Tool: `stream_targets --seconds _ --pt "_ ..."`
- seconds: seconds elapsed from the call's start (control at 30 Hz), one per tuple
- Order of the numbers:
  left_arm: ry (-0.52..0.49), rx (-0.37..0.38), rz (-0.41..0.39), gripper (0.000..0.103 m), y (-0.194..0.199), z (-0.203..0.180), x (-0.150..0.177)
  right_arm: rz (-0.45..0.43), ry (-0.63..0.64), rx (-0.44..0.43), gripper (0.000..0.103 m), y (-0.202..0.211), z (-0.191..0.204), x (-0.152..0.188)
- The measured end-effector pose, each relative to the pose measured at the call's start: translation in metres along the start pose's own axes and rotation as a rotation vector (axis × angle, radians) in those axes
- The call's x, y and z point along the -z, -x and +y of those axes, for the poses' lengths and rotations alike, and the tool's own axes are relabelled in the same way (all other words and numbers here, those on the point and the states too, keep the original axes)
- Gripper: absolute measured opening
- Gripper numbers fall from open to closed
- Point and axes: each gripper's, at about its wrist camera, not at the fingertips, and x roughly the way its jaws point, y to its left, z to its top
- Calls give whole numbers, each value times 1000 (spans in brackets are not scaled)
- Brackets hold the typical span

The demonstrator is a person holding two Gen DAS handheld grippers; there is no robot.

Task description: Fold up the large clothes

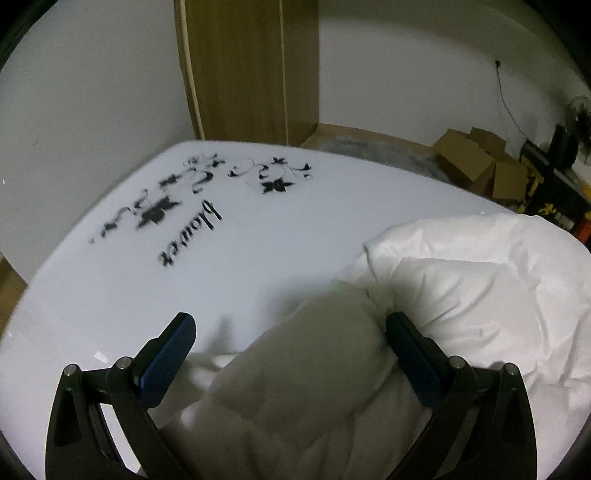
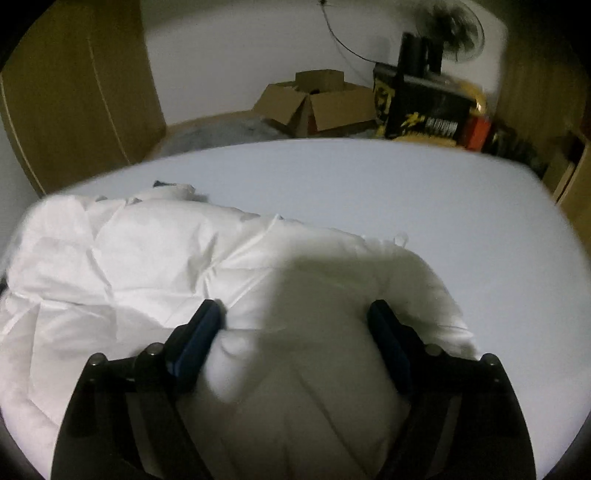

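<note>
Only your left view shows the black flower print [image 1: 207, 192] on the surface [image 1: 280, 236]; your right shows boxes [image 2: 317, 103]. Both grippers, left [image 1: 291, 347] and right [image 2: 295, 328], stand wide, fingers straddling the jacket [image 2: 147, 251] lying there, unclamped.

One white padded garment [image 2: 147, 254] lies on one bench [image 2: 369, 184], bunched between the fingers of two grippers [image 1: 291, 332] [image 2: 295, 317]. Beyond them: two open cardboard boxes [image 2: 317, 103], one fan [image 2: 458, 33].
</note>
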Motion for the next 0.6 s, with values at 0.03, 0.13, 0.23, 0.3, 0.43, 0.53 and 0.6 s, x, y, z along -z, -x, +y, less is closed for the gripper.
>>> stream_targets --seconds 0.03,0.13,0.23,0.3,0.43,0.53,0.6 --pt "14 15 13 103 -5 1 0 -1 -4 -3 86 -2 2 4" --pt "37 36 42 103 -16 4 1 10 -2 -4 88 -12 5 4" --pt "60 67 64 103 -22 7 1 19 -10 -13 89 -19 4 4" --pt "69 79 82 103 -28 10 0 29 -11 -12 90 -21 5 4" --pt "29 22 105 103 -22 2 -4 55 10 23 91 -24 8 1" --pt "55 52 7 103 25 -11 -4 82 -11 81 92 -4 23 -3" --pt "15 90 -56 103 56 -37 -3 -9 11 -25 92 25 49 -4"
